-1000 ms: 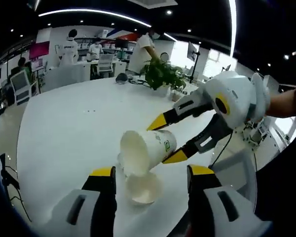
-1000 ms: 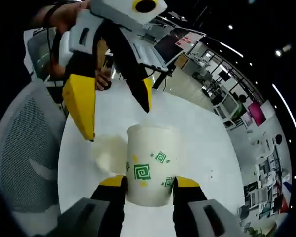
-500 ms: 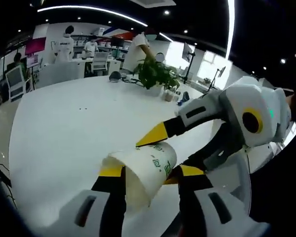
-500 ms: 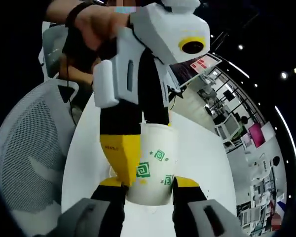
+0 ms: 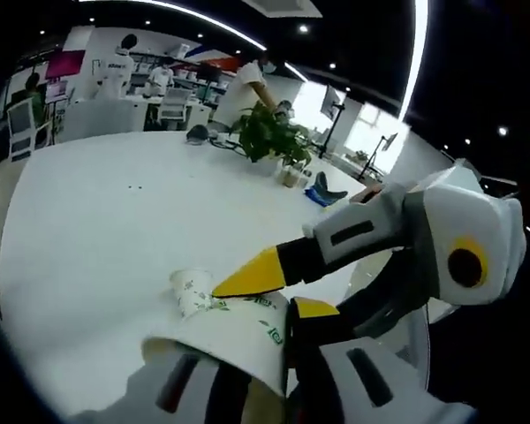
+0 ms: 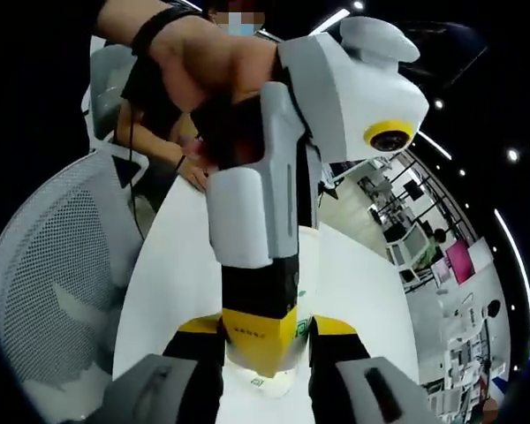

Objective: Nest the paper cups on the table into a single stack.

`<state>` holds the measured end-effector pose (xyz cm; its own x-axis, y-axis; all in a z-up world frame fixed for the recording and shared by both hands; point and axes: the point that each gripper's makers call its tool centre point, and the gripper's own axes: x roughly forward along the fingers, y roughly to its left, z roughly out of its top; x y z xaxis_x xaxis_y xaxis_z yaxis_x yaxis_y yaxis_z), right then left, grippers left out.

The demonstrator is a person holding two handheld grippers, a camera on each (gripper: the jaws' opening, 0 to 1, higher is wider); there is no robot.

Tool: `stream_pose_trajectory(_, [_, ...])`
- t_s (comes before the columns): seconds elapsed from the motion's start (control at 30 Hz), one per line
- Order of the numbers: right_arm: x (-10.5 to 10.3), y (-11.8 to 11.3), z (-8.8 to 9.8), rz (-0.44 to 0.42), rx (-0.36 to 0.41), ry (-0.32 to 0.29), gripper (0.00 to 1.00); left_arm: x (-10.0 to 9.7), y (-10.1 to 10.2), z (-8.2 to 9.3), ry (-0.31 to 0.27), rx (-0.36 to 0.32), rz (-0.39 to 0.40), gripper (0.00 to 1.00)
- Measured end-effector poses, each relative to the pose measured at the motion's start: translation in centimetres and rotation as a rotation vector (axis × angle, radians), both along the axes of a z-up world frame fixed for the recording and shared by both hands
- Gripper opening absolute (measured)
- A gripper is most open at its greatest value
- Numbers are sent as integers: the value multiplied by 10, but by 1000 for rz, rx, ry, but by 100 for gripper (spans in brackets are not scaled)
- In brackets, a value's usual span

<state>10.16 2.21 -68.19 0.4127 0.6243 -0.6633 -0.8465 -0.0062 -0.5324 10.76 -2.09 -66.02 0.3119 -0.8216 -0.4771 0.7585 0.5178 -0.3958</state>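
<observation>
Left gripper view shows both grippers clamped on one thin, crushable paper cup (image 5: 234, 340); you should pinch its sidewall lightly.

Cup pinched between both claws over the table (image 5: 88, 238).

I see my right claw (image 5: 274, 291) gripping a tilted paper cup (image 5: 234, 340) that sits between my left claw's (image 5: 247, 389) jaws; a smaller cup (image 5: 191, 290) stands behind.

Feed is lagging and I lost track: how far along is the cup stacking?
Done: can't tell, no finished stack visible. In hand: right claw grips a cup, which lies between the jaws of the left claw. Left: another cup stands apart on the table.
</observation>
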Motion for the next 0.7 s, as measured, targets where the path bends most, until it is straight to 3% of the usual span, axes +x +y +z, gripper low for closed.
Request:
stream_pose_trajectory(0.37, [0, -3, -2, -28, 17, 12, 36, -13, -1, 1, 26, 7, -14, 0])
stream_pose_trajectory(0.7, [-1, -19, -8, -80, 14, 33, 35, -14, 4, -3, 3, 54, -25, 0])
